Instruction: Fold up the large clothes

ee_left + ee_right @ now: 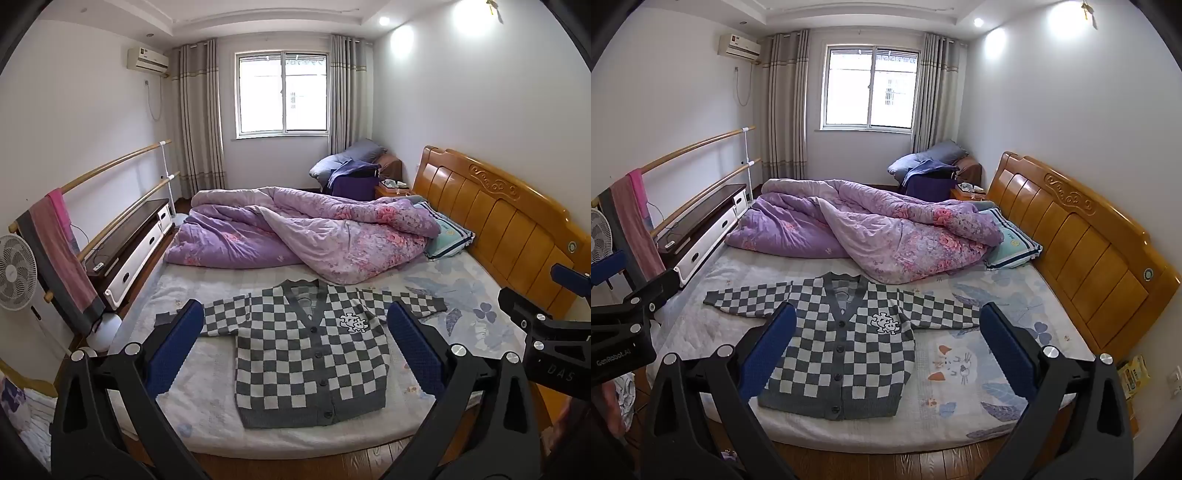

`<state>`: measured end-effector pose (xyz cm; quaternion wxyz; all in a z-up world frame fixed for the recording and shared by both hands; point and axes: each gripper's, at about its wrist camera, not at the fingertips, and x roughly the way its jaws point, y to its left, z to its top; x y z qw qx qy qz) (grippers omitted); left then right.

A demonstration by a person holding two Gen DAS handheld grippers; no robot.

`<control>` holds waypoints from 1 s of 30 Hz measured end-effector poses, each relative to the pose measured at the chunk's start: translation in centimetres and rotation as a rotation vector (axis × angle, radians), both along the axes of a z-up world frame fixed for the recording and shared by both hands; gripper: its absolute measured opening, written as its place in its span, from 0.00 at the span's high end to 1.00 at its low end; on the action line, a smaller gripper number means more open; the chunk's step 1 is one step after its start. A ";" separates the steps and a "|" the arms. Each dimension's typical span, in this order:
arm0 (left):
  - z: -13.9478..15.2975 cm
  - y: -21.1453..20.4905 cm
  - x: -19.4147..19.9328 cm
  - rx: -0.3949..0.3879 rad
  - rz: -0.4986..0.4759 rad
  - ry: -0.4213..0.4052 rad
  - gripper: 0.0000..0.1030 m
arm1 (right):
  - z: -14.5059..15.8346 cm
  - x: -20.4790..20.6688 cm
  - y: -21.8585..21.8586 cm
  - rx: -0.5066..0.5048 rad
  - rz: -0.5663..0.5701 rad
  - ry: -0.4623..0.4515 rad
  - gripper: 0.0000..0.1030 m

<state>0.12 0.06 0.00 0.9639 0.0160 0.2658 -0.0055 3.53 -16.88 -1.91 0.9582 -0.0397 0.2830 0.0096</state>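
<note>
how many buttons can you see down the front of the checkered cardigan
5 on the cardigan, in a line down its placket: one below the V-neck, then by the hem. The fifth shows clearer in the left view.

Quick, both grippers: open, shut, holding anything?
Left gripper: open, empty, above the grey-and-white checkered knit cardigan.
Right gripper: open, empty.

A rumpled purple floral quilt (295,232) lies across the far half of the bed (207,387), its end beside a striped pillow (448,236) against the wooden headboard (498,218), while a white fan (16,275), a pink towel (59,258) on wooden rails and a curtained window (282,92) line the walls.
</note>
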 end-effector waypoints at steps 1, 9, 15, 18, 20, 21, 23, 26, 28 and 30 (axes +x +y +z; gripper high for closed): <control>0.0 0.0 0.0 -0.001 0.001 0.001 0.03 | 0.0 0.0 0.0 0.005 0.001 -0.004 0.07; -0.5 -0.9 0.2 -0.002 0.004 0.001 0.03 | 0.0 0.0 0.0 -0.001 0.001 0.002 0.07; -0.5 -0.8 0.3 -0.005 0.001 0.003 0.03 | 0.0 0.1 0.3 -0.001 0.001 0.001 0.07; -0.6 -0.5 0.3 -0.006 -0.001 0.004 0.03 | 0.0 0.2 -0.1 0.000 0.004 0.002 0.07; -0.7 -0.6 0.3 -0.006 -0.001 0.005 0.03 | 0.0 0.2 -0.1 0.001 0.005 0.004 0.07; -0.8 -0.5 0.4 -0.005 -0.001 0.004 0.03 | 0.0 0.1 0.0 0.002 0.003 0.001 0.07; -0.9 -0.6 0.5 -0.005 -0.001 0.005 0.03 | 0.0 0.3 0.1 -0.001 0.003 0.002 0.07; -0.9 -0.6 0.4 -0.005 -0.002 0.005 0.03 | 0.3 0.2 0.0 0.003 0.004 0.001 0.07; -0.9 -0.6 0.4 -0.005 -0.002 0.005 0.03 | 0.3 0.2 0.0 0.001 0.004 -0.001 0.07; -0.9 -0.6 0.4 -0.002 -0.001 0.006 0.03 | 0.4 0.2 0.0 0.005 0.003 -0.001 0.07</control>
